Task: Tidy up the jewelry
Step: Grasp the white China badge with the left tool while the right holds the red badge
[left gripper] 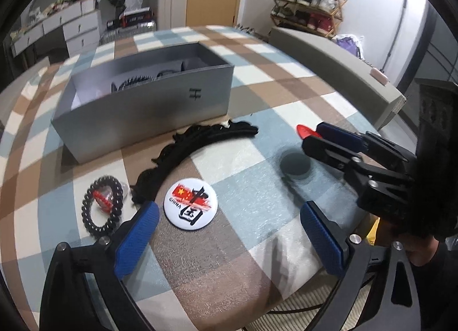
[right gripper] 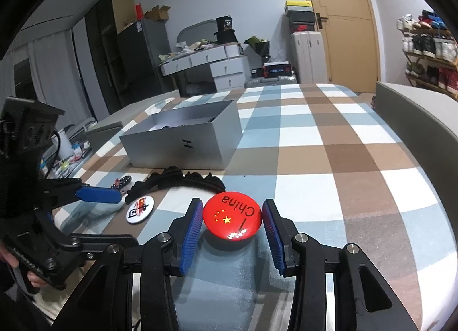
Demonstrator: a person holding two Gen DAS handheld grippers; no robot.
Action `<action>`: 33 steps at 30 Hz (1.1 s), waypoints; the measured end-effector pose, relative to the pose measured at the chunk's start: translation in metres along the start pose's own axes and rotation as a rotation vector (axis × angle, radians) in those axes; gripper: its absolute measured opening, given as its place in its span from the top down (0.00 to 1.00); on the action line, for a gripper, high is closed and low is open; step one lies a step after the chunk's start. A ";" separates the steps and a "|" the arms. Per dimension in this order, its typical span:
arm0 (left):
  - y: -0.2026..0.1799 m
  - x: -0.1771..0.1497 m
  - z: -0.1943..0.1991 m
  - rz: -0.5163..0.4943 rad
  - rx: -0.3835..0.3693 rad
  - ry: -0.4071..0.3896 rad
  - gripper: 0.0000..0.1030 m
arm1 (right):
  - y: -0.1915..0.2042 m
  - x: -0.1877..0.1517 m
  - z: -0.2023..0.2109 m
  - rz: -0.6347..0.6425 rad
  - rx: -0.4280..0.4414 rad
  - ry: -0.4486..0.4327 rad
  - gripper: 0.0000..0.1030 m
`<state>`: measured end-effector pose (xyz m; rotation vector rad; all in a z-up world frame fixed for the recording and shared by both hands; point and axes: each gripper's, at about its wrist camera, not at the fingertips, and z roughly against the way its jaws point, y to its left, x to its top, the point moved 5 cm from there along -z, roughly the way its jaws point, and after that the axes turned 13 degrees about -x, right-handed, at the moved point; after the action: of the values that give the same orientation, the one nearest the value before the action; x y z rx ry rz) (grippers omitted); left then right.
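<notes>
the left tool point(left gripper: 229, 233) is released, its blue pads wide apart above the checked cloth point(left gripper: 257, 159), with nothing between them. the white badge point(left gripper: 190, 203) lies flat on the cloth just ahead of the left pad. a black bead bracelet point(left gripper: 101, 206) lies to its left, with a small red piece inside its ring. a black scalloped headband point(left gripper: 197, 142) curves between the badge and the open grey box point(left gripper: 148, 107), which holds dark items that cannot be identified. the right tool point(right gripper: 232, 228) grasps the red badge point(right gripper: 232, 216) by its edges, raised clear of the cloth.
</notes>
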<state>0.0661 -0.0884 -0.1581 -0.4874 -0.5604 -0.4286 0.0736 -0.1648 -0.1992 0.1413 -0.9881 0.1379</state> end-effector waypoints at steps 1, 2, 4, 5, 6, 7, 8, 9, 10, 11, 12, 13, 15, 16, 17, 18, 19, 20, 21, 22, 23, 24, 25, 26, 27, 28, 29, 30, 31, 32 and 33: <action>0.001 -0.001 -0.001 0.008 0.003 0.004 0.07 | 0.000 0.000 0.000 0.002 -0.001 -0.002 0.59; 0.004 -0.001 -0.002 0.022 0.003 0.010 0.10 | 0.000 0.000 0.001 0.003 0.004 -0.004 0.59; 0.007 -0.002 -0.003 0.041 -0.006 0.021 0.14 | 0.001 0.001 0.002 0.003 0.007 -0.009 0.59; 0.009 -0.002 -0.004 0.051 -0.001 0.025 0.14 | 0.001 0.000 0.003 0.004 0.011 -0.009 0.59; 0.012 -0.002 -0.005 0.065 0.012 0.034 0.15 | 0.001 0.000 0.002 0.003 0.011 -0.008 0.59; 0.013 -0.002 -0.005 0.071 0.018 0.032 0.15 | 0.001 -0.001 0.002 0.002 0.012 -0.005 0.59; 0.013 -0.001 -0.004 0.078 0.021 0.032 0.15 | 0.001 -0.001 0.001 0.003 0.013 -0.002 0.59; 0.013 -0.001 -0.005 0.085 0.018 0.033 0.15 | 0.001 -0.002 0.001 0.003 0.015 0.001 0.59; 0.013 -0.001 -0.005 0.086 0.020 0.033 0.15 | 0.001 -0.002 0.001 0.002 0.016 0.001 0.59; 0.013 -0.001 -0.006 0.084 0.023 0.035 0.16 | 0.001 -0.002 0.001 0.001 0.017 0.001 0.59; 0.012 -0.001 -0.007 0.074 0.035 0.042 0.19 | 0.001 -0.002 0.001 -0.002 0.018 0.001 0.59; 0.012 0.000 -0.008 0.068 0.051 0.047 0.21 | 0.000 -0.003 0.000 -0.005 0.015 -0.001 0.59; 0.012 0.002 -0.010 0.054 0.076 0.061 0.31 | 0.000 -0.003 0.001 -0.008 0.018 -0.002 0.59; 0.012 0.003 -0.010 0.051 0.086 0.071 0.32 | 0.000 -0.003 0.001 -0.010 0.020 0.000 0.59; 0.013 0.003 -0.011 0.047 0.100 0.083 0.35 | 0.001 -0.003 0.002 -0.009 0.029 -0.002 0.59; 0.012 0.003 -0.013 0.033 0.124 0.101 0.38 | 0.002 -0.003 0.003 -0.004 0.043 -0.009 0.59; 0.011 0.003 -0.014 0.021 0.140 0.109 0.39 | 0.005 -0.004 0.005 0.012 0.044 -0.017 0.59; 0.010 0.003 -0.014 0.014 0.145 0.110 0.41 | 0.007 -0.004 0.006 0.023 0.039 -0.021 0.59; 0.010 0.003 -0.014 0.015 0.142 0.109 0.44 | 0.009 -0.004 0.007 0.030 0.041 -0.027 0.59; 0.010 0.004 -0.014 0.016 0.143 0.108 0.47 | 0.010 -0.004 0.007 0.035 0.046 -0.030 0.59; 0.010 0.005 -0.014 0.014 0.143 0.105 0.54 | 0.011 -0.005 0.007 0.039 0.045 -0.030 0.59; 0.010 0.005 -0.014 0.012 0.141 0.103 0.63 | 0.011 -0.005 0.007 0.038 0.044 -0.029 0.59; 0.009 0.006 -0.014 0.008 0.142 0.101 0.64 | 0.011 -0.005 0.006 0.035 0.046 -0.026 0.59; 0.008 0.005 -0.014 0.003 0.147 0.103 0.64 | 0.010 -0.006 0.005 0.030 0.045 -0.021 0.59; 0.008 0.005 -0.014 -0.001 0.150 0.102 0.64 | 0.009 -0.006 0.004 0.026 0.040 -0.018 0.59; 0.009 0.006 -0.014 -0.003 0.149 0.102 0.64 | 0.008 -0.006 0.003 0.024 0.034 -0.017 0.59; 0.010 0.006 -0.014 -0.004 0.146 0.102 0.64 | 0.007 -0.006 0.002 0.021 0.033 -0.017 0.59; 0.010 0.006 -0.014 -0.007 0.144 0.103 0.64 | 0.006 -0.006 0.002 0.016 0.034 -0.017 0.59; 0.009 0.006 -0.014 -0.009 0.143 0.103 0.64 | 0.005 -0.006 0.002 0.008 0.037 -0.017 0.59; 0.009 0.007 -0.014 -0.006 0.141 0.103 0.64 | 0.005 -0.006 0.002 0.002 0.040 -0.017 0.59; 0.009 0.006 -0.013 0.000 0.135 0.099 0.64 | 0.004 -0.006 0.002 -0.003 0.043 -0.017 0.59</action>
<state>0.0801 -0.0894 -0.1672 -0.3353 -0.4897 -0.4096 0.0681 -0.1618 -0.2026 0.1834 -1.0024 0.1552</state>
